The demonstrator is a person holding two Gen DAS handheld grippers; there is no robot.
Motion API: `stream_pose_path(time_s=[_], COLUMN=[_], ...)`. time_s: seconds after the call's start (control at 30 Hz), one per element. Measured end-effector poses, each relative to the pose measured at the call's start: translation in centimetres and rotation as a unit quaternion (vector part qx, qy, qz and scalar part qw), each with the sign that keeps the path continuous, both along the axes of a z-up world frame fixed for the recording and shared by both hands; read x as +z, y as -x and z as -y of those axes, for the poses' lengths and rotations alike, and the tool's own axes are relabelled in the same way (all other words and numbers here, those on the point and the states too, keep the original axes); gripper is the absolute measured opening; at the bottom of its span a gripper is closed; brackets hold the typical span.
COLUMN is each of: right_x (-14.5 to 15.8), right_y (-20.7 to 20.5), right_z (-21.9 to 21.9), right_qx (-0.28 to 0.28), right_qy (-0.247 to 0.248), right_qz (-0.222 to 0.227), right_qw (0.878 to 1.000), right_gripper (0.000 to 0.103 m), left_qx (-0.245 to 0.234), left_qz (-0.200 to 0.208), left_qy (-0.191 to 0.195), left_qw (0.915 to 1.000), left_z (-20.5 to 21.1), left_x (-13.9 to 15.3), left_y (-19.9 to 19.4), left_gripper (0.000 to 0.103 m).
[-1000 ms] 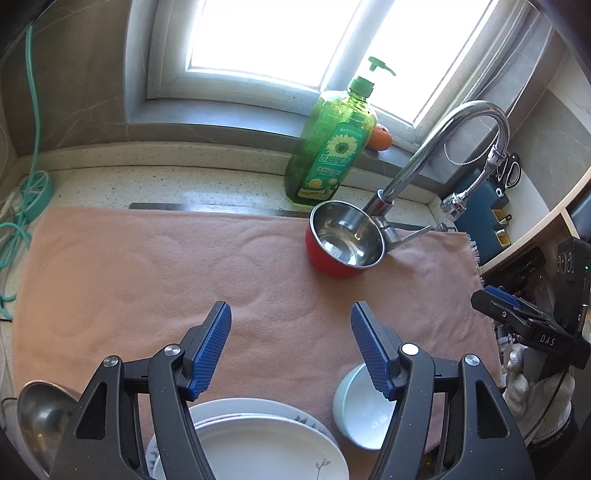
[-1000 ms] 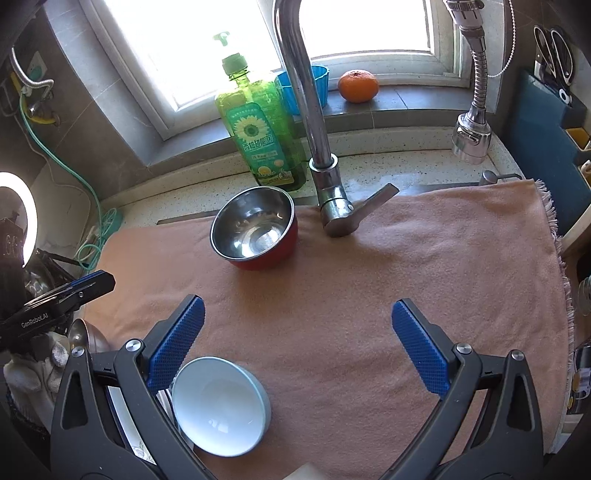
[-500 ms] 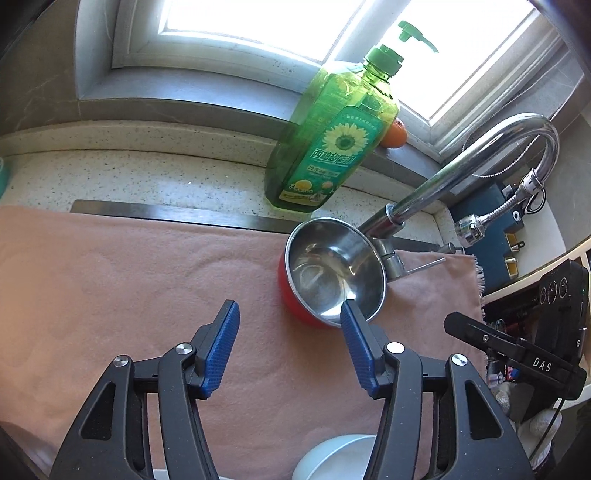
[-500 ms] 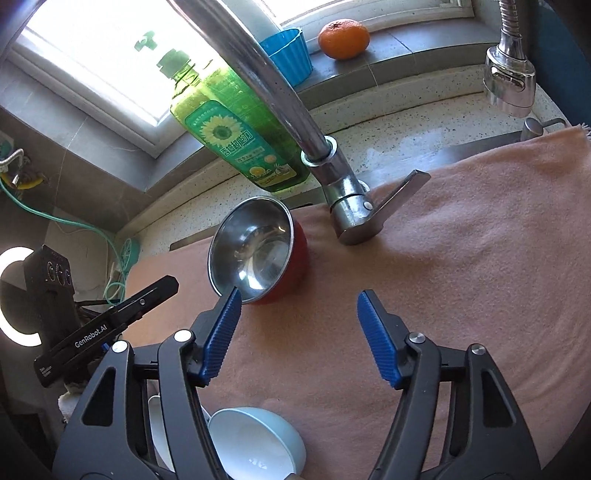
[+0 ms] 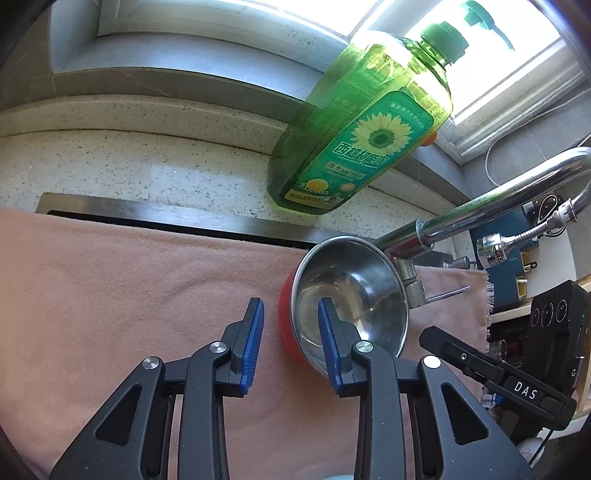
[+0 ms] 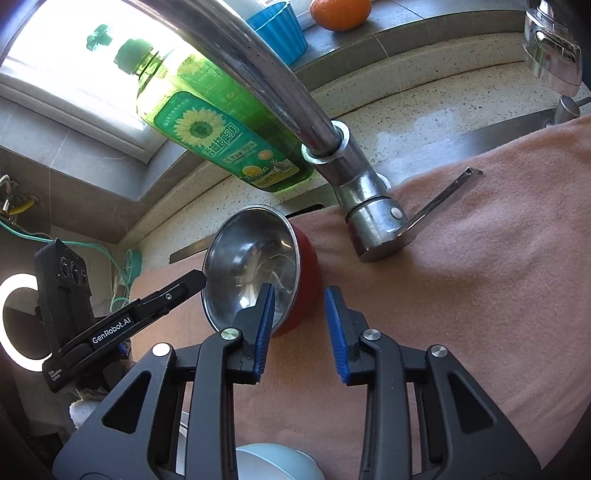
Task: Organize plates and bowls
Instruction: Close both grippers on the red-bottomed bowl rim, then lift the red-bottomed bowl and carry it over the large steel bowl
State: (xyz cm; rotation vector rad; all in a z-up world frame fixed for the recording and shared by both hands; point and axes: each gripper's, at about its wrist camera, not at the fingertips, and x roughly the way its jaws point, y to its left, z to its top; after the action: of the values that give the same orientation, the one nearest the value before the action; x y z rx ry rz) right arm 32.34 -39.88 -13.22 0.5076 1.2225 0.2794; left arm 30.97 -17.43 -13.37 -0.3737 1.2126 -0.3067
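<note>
A steel bowl with a red outside sits on the pink towel by the faucet base; it also shows in the right wrist view. My left gripper is open, its fingers straddling the bowl's left rim. My right gripper is open, its fingers straddling the bowl's right rim. A light blue bowl lies near the bottom edge of the right wrist view, under the right gripper.
A green dish soap bottle stands behind the bowl on the speckled counter. The chrome faucet with its lever rises just right of the bowl. An orange and a blue cup sit on the window sill.
Both grippers have moved forward to the steel bowl and narrowed, so each now straddles one side of its rim. The plates have left the left wrist view.
</note>
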Motion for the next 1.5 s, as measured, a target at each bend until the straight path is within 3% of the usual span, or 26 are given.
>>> stream_pose_path(time_s=[0.07, 0.23, 0.43, 1.03, 1.5], right_x=[-0.3, -1.1, -1.3, -0.2, 4.2], right_y=[-0.2, -0.8, -1.1, -0.3, 4.0], right_z=[-0.1, -0.4, -1.6, -4.1, -7.3], right_qx=[-0.001, -0.001, 0.008, 0.027, 0.054], right_qy=[-0.001, -0.004, 0.008, 0.033, 0.023], right_qz=[-0.004, -0.011, -0.010, -0.001, 0.030], right_qw=[1.000, 1.000, 1.000, 0.999, 0.998], right_gripper=[0.025, 0.017, 0.011, 0.011, 0.011], left_qx=[-0.001, -0.003, -0.008, -0.020, -0.019], left_qz=[-0.004, -0.014, -0.015, -0.008, 0.033], left_qy=[0.000, 0.004, 0.005, -0.015, -0.013], left_qw=[1.0000, 0.9999, 0.9998, 0.9996, 0.9992], left_z=[0.1, 0.1, 0.3, 0.9, -2.2], left_x=[-0.4, -1.2, -1.4, -0.8, 3.7], left_y=[-0.2, -0.5, -0.5, 0.6, 4.9], left_gripper=[0.021, 0.021, 0.011, 0.008, 0.008])
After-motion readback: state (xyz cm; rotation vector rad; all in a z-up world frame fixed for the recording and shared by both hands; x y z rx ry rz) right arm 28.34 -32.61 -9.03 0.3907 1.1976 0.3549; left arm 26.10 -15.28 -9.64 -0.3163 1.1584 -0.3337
